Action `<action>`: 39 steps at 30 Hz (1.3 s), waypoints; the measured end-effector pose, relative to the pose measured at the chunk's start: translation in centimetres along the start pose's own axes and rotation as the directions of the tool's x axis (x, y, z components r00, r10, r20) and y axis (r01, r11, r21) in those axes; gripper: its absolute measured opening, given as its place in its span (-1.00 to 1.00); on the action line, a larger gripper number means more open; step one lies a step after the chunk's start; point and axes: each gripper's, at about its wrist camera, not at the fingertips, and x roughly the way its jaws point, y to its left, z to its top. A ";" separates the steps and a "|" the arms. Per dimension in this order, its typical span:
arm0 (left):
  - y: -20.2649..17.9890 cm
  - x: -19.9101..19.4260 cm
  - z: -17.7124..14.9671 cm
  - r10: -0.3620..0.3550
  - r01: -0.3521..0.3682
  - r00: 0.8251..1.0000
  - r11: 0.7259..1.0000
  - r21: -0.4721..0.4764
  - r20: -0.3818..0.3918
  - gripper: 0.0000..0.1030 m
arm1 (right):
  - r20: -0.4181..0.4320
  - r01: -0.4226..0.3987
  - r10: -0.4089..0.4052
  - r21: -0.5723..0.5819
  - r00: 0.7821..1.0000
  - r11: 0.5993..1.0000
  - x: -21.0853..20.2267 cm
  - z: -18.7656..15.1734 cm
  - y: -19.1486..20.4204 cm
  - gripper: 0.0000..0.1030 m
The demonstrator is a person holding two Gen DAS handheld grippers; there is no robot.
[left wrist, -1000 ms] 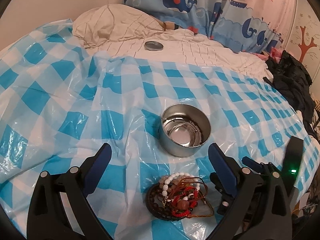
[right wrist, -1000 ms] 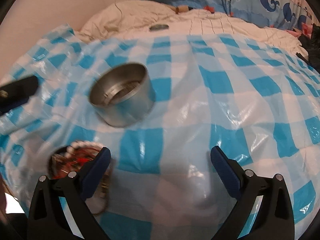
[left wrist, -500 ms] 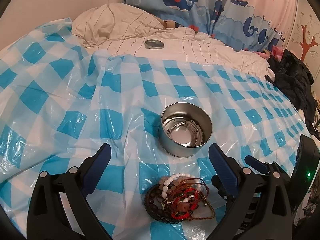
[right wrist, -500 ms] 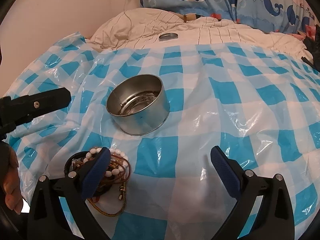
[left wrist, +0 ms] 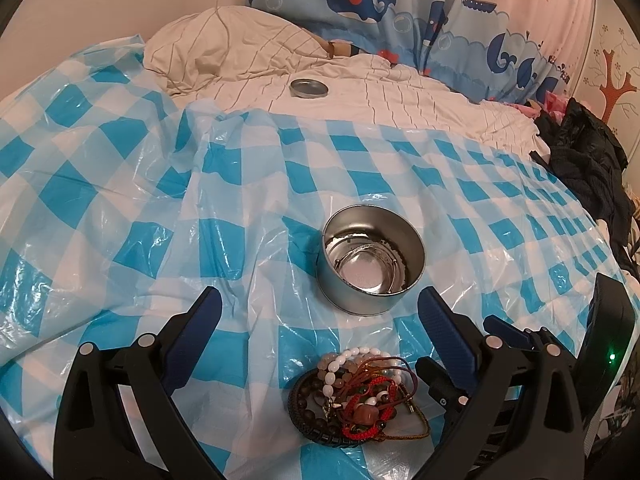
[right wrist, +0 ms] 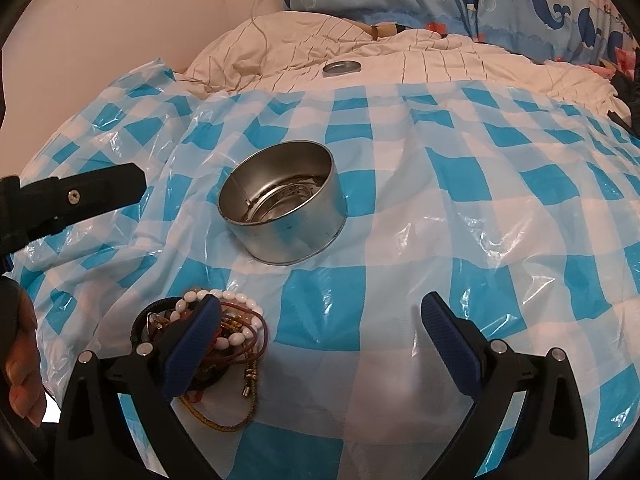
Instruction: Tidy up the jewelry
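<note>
Two tools in view, both spread wide and holding nothing. Left tool (left wrist: 318, 328) poised above a blue-and-white checked plastic sheet (left wrist: 120, 200) laid over a bed. Heap of bracelets (left wrist: 356, 396) lying on the sheet just short of the fingertips, between the two fingers as seen from the left wrist: white beads, dark beads, red cord, a gold braided strand, all tangled together. Round metal tin (left wrist: 372, 264) standing upright on the sheet just beyond the heap, lidless, with thin silver bangles lying inside. Flat metal lid (left wrist: 309, 88) well apart, resting on the striped cream bedding (left wrist: 400, 92) farther back. Right tool (right wrist: 320, 330) set beside the left one, its left finger (right wrist: 192, 340) overlapping the heap in its own view; contact not determinable. Whale-print curtain (left wrist: 400, 4) behind the bed.
</note>
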 end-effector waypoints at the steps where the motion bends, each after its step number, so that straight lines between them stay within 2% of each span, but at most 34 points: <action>1: 0.0 0.0 0.0 0.000 0.000 1.000 1.000 0.000 0.000 0.83 | -0.001 -0.001 0.001 0.000 1.000 1.000 0.0 0.0 0.0 0.86; 39: -0.6 0.4 -0.6 0.001 -0.001 1.000 1.000 0.009 -0.010 0.84 | -0.018 -0.016 0.016 -0.003 1.000 1.000 0.4 -0.4 0.4 0.86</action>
